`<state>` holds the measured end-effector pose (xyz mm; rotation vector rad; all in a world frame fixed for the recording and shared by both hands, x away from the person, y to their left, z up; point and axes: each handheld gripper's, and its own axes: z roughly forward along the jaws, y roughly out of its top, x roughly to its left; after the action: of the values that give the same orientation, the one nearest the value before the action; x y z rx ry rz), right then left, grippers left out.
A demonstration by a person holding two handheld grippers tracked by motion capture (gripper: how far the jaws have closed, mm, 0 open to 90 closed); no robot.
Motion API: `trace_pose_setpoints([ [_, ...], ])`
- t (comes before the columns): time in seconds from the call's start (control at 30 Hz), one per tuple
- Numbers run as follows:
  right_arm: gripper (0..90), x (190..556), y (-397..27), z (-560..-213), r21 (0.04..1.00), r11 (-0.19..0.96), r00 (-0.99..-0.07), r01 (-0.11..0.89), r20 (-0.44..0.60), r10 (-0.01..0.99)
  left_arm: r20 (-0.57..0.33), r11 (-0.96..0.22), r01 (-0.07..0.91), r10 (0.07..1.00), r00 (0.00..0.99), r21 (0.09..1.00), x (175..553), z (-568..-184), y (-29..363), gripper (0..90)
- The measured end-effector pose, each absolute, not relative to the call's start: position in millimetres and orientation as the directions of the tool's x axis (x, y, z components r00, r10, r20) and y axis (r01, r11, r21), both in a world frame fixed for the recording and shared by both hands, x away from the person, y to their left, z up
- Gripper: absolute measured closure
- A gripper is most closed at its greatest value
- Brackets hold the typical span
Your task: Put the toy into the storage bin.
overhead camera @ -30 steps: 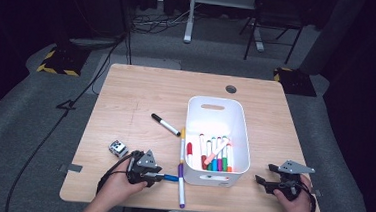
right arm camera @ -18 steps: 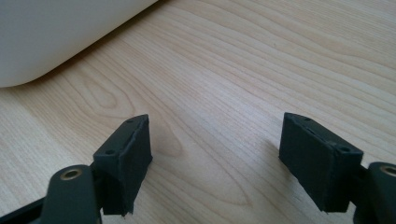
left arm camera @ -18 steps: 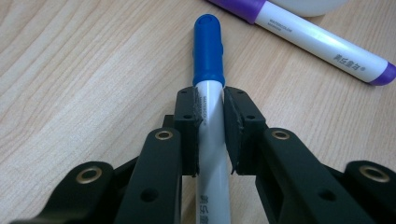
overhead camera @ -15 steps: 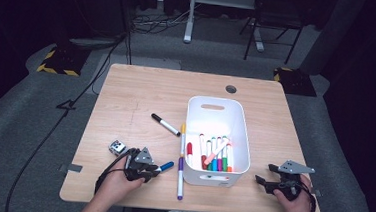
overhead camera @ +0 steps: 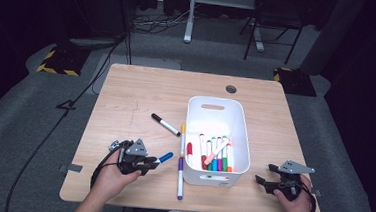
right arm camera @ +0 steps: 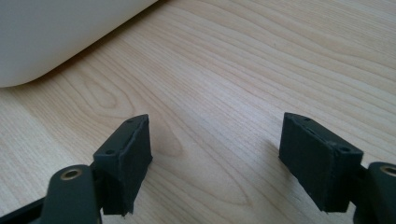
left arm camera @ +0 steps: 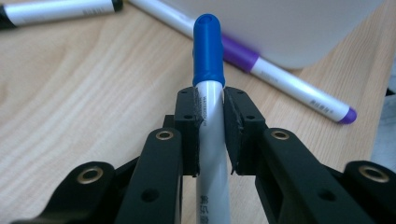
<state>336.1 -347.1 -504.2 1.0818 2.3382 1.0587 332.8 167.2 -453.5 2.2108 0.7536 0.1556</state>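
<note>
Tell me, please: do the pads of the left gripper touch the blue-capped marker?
Touching. In the left gripper view, both pads of the left gripper press against the white barrel of the blue-capped marker, just below its cap, with no gap on either side.

A recording lab or studio set up for handling trials.

A small wooden table [overhead camera: 141, 98] with a cable hole [overhead camera: 231, 89] near its far edge stands alone on grey carpet [overhead camera: 34, 120], ringed by dark, curtain-like black surroundings. Beyond the far corners, black-and-yellow hazard tape [overhead camera: 55, 69] marks stand feet on the floor, and loose cables [overhead camera: 157, 21] run across the carpet to a white stand base [overhead camera: 187, 36] and a black chair [overhead camera: 272, 21] behind. A person sits at the near edge with a wired handheld gripper [overhead camera: 144, 164] in each hand; a white bin [overhead camera: 217, 133] of markers serves as the test prop.
</note>
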Motion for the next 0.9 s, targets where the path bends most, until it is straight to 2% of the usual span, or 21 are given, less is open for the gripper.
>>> trace_pose_setpoints([
  [0.3, 25.4, 336, -347, -504, 0.753, 0.428, -0.645, 0.499, -0.007, 0.764, -0.11, -0.474, 0.426, 0.559, 0.822, 0.771, 341, -422, 174, 76.3],
  [0.7, 25.4, 336, -347, -504, 0.753, 0.431, -0.646, 0.498, -0.01, 0.764, -0.11, -0.451, 0.406, 0.551, 0.828, 0.795, 357, -386, 173, 76.3],
  [0.83, 25.4, 336, -347, -504, 0.753, 0.43, -0.645, 0.498, -0.01, 0.764, -0.08, -0.462, 0.378, 0.544, 0.835, 0.802, 361, -376, 172, 76.3],
  [0.9, 25.4, 336, -347, -504, 0.753, 0.43, -0.645, 0.498, -0.01, 0.764, -0.1, -0.447, 0.382, 0.535, 0.839, 0.809, 362, -372, 170, 76.3],
])
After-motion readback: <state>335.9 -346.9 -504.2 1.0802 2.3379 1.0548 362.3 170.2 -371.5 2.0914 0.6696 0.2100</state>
